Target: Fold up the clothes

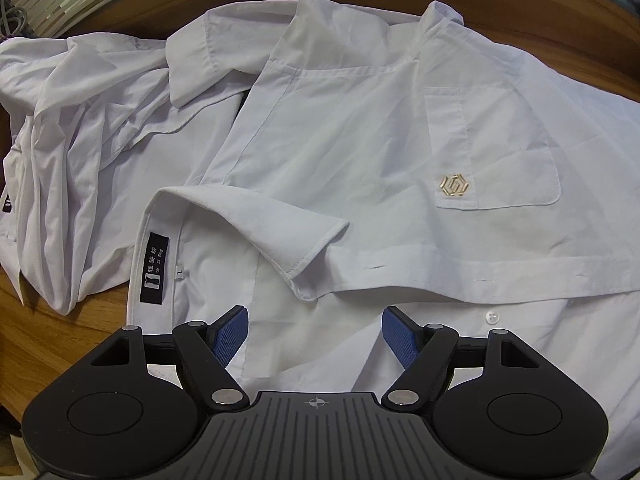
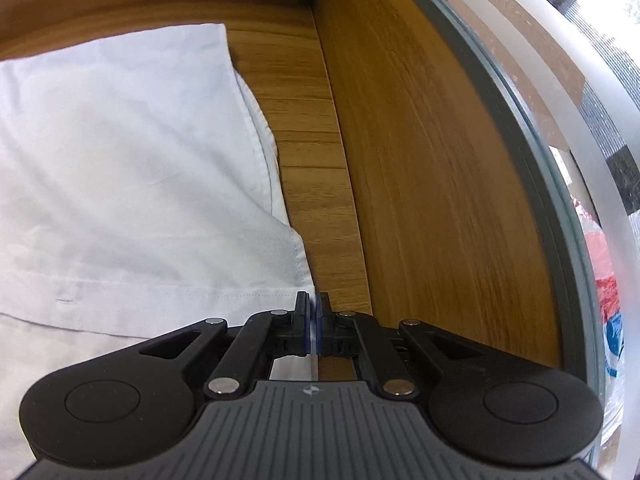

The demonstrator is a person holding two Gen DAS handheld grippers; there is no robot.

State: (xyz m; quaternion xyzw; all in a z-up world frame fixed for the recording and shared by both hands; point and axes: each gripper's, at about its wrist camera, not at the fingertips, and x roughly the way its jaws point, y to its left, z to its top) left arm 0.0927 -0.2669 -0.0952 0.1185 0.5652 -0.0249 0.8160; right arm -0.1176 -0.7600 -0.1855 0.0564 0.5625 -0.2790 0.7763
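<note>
both tongs point steeply down at the white cotton button-up shirt [image 1: 360, 152] spread front-up on the brown wood-grain tabletop [image 2: 320, 184]. left gripper [image 1: 316, 334] hangs with its blue ribbed pads [image 1: 230, 336] wide apart and nothing between them, just above the placket below the folded white collar [image 1: 256, 224]; a small white button [image 1: 491, 317] lies just beside its right finger. right gripper [image 2: 313, 320] is pinched nearly shut at the shirt's hem corner [image 2: 296, 264], right at the cloth's edge by the bare wood; a thin sliver of white seems to sit between the pads, so it looks like a hold on the hem, though the view is too tight to be sure.

to do this step well, the pinch should take both layers of the hem, not just the top edge, or the corner will slip when raised. judging from the open placket, the left tongs ought to close near the collar so both ends lift together and the fold line stays straight. a second crumpled white shirt [image 1: 80, 128] lies touching the first on the left; keep the fold clear of it, and mind the upright wooden side panel [image 2: 440, 160] close to the right tongs.
</note>
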